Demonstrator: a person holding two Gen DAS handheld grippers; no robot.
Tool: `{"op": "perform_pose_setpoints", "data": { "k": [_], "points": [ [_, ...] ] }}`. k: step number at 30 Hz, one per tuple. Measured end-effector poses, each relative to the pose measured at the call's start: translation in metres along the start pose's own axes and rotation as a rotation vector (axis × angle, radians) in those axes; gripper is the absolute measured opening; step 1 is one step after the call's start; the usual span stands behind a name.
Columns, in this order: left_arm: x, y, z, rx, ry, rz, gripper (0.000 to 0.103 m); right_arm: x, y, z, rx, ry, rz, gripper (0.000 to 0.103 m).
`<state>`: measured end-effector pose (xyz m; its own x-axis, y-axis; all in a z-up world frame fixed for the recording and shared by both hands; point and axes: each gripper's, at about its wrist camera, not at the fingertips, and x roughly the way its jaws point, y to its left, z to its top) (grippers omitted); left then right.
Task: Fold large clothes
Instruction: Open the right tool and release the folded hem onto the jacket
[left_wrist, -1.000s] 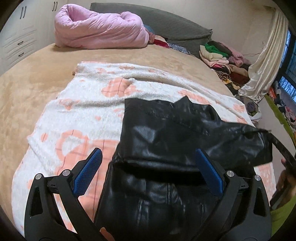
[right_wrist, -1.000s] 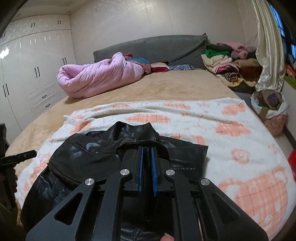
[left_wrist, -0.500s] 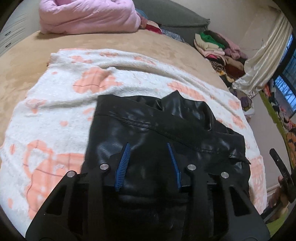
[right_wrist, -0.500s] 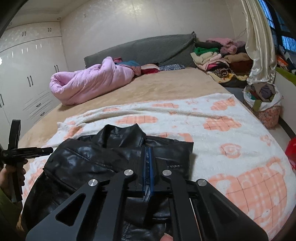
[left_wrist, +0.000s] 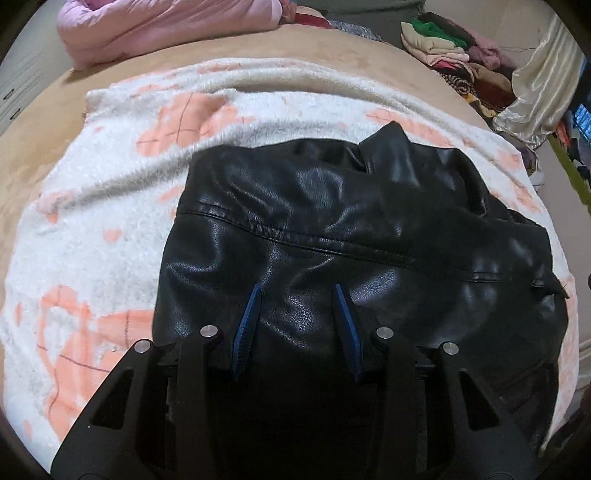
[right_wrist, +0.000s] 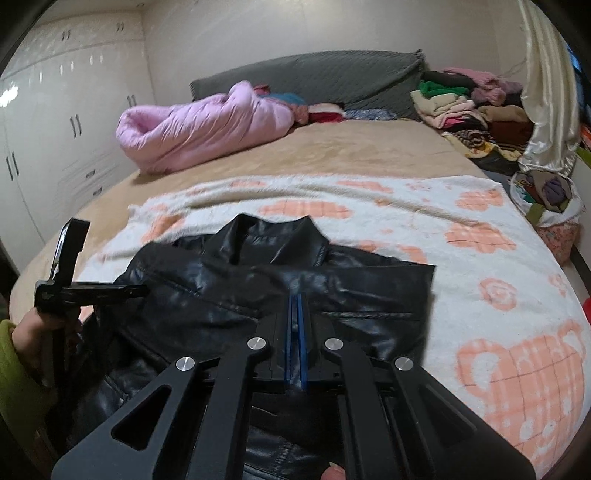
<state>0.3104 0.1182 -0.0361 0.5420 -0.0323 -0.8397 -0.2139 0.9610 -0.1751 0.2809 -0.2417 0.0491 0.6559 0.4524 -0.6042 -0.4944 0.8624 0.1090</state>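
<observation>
A black leather jacket (left_wrist: 332, 236) lies on a white and orange blanket (left_wrist: 110, 229), collar toward the far side. My left gripper (left_wrist: 297, 291) hovers low over the jacket's near left part, jaws partly open with leather between the blue pads. In the right wrist view the jacket (right_wrist: 229, 288) shows partly folded, and my right gripper (right_wrist: 296, 299) is shut over its middle; whether it pinches leather I cannot tell. The left gripper (right_wrist: 92, 290) also shows at the left, held by a hand in a green sleeve.
The blanket (right_wrist: 498, 295) covers a tan bed (right_wrist: 351, 151). A pink duvet (right_wrist: 207, 125) lies at the head, a pile of clothes (right_wrist: 469, 103) at the far right, a basket (right_wrist: 554, 221) beside the bed, white wardrobes (right_wrist: 55, 140) at left.
My left gripper has moved forward and down over the jacket and narrowed its jaws from wide open. The right gripper stayed shut and pulled back a little.
</observation>
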Motion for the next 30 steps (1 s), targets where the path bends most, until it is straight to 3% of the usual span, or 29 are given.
{"op": "perform_pose_setpoints", "data": {
  "k": [2, 5, 7, 10, 13, 15, 25, 30],
  "points": [
    [0.000, 0.000, -0.002, -0.004, -0.001, -0.004, 0.033, 0.008, 0.008, 0.001, -0.016, 0.016, 0.007, 0.005],
    [0.000, 0.001, -0.003, -0.002, 0.000, -0.008, 0.033, 0.024, 0.020, 0.000, -0.036, 0.047, 0.023, 0.019],
    [-0.001, 0.000, -0.003, -0.006, -0.001, -0.012, 0.033, 0.038, 0.029, -0.001, -0.058, 0.081, 0.030, 0.021],
    [-0.001, 0.000, -0.003, -0.006, -0.006, -0.014, 0.033, 0.058, 0.033, -0.006, -0.062, 0.137, 0.010, 0.037],
    [0.000, 0.000, -0.003, -0.004, -0.011, -0.014, 0.033, 0.085, 0.026, -0.017, -0.047, 0.244, -0.053, 0.037],
    [0.000, 0.000, -0.004, -0.006, -0.013, -0.016, 0.033, 0.100, 0.017, -0.028, -0.020, 0.300, -0.036, 0.037],
    [-0.009, 0.001, -0.008, -0.010, -0.049, -0.027, 0.033, 0.085, 0.007, -0.026, 0.075, 0.255, 0.054, 0.039],
    [-0.021, -0.010, -0.009, 0.031, -0.061, -0.012, 0.043, 0.068, 0.008, -0.020, 0.064, 0.213, 0.075, 0.043]
  ]
}}
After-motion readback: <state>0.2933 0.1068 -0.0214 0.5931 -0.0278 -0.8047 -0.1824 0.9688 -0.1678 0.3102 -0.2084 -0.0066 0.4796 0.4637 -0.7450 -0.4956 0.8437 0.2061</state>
